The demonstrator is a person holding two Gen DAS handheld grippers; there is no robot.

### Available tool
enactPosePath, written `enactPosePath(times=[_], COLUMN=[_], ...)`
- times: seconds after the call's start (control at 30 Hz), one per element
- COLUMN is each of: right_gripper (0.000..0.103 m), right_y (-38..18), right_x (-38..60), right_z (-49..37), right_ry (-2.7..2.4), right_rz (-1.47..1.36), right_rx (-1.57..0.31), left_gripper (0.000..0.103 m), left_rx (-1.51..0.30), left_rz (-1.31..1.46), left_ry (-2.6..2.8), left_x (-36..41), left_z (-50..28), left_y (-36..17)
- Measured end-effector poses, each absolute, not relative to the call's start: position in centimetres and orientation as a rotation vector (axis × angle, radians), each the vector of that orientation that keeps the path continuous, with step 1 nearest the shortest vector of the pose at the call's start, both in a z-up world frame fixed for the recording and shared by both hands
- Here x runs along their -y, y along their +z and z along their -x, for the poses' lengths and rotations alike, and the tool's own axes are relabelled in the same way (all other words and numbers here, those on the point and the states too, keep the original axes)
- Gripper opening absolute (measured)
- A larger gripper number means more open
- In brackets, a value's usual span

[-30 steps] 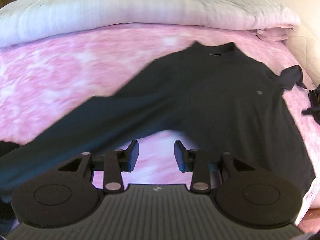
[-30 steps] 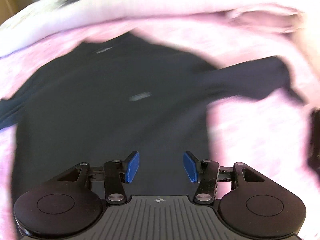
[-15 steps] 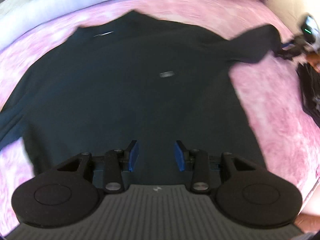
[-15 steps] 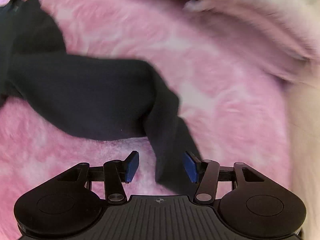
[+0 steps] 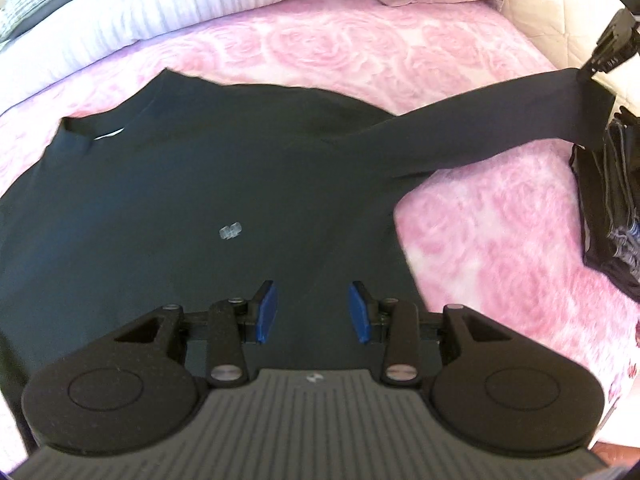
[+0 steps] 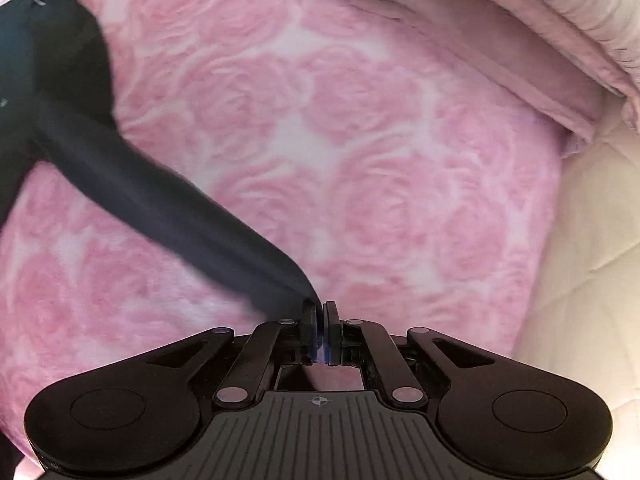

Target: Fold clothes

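A black long-sleeved shirt point(image 5: 208, 184) lies spread on the pink rose-patterned bedspread point(image 5: 480, 216). My left gripper point(image 5: 312, 312) is open and empty, hovering over the shirt's lower body. My right gripper point(image 6: 320, 320) is shut on the end of the shirt's right sleeve point(image 6: 168, 208) and holds it stretched out taut over the bed. In the left wrist view the right gripper point(image 5: 592, 68) shows at the far right, holding the sleeve point(image 5: 480, 132) lifted off the bed. The shirt's left sleeve is out of view.
Folded pale bedding and pillows point(image 5: 168, 4) lie along the far side of the bed. A pile of dark clothes point(image 5: 612, 208) sits at the bed's right edge. A cream quilted surface point(image 6: 592, 240) borders the bed on the right.
My right gripper has closed on the sleeve end and pulled the sleeve out straight to the right. My left gripper has stayed open over the shirt body.
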State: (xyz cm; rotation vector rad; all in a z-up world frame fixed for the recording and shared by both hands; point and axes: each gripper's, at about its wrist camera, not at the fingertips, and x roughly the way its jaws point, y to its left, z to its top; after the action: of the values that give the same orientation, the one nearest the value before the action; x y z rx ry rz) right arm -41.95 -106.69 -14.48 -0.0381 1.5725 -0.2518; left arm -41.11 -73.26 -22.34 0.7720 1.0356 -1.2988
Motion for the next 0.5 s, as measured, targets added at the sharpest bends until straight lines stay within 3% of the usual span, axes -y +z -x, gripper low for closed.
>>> enactPosePath(times=[0.23, 0.33, 0.4, 0.5], right_gripper=[0.001, 0.001, 0.002, 0.006], right_y=[-17.0, -18.2, -18.0, -16.3], right_x=[107.2, 107.3, 107.3, 106.5], right_z=[41.5, 41.9, 42.0, 41.8], right_ry=[-0.248, -0.367, -0.428, -0.406], right_rz=[0.020, 0.244, 0.313, 0.190], right_rx=[-1.630, -1.643, -1.613, -1.498], left_gripper=[0.034, 0.034, 0.035, 0.036], left_rx=[-1.029, -1.020, -1.016, -1.021], left_rz=[-0.789, -0.808, -0.815, -0.822], left_ry=[-1.342, -1.340, -1.331, -1.322], left_x=[74.6, 74.8, 75.0, 74.7], left_z=[42.8, 42.9, 42.8, 42.8], left_y=[-22.6, -23.0, -23.3, -23.9])
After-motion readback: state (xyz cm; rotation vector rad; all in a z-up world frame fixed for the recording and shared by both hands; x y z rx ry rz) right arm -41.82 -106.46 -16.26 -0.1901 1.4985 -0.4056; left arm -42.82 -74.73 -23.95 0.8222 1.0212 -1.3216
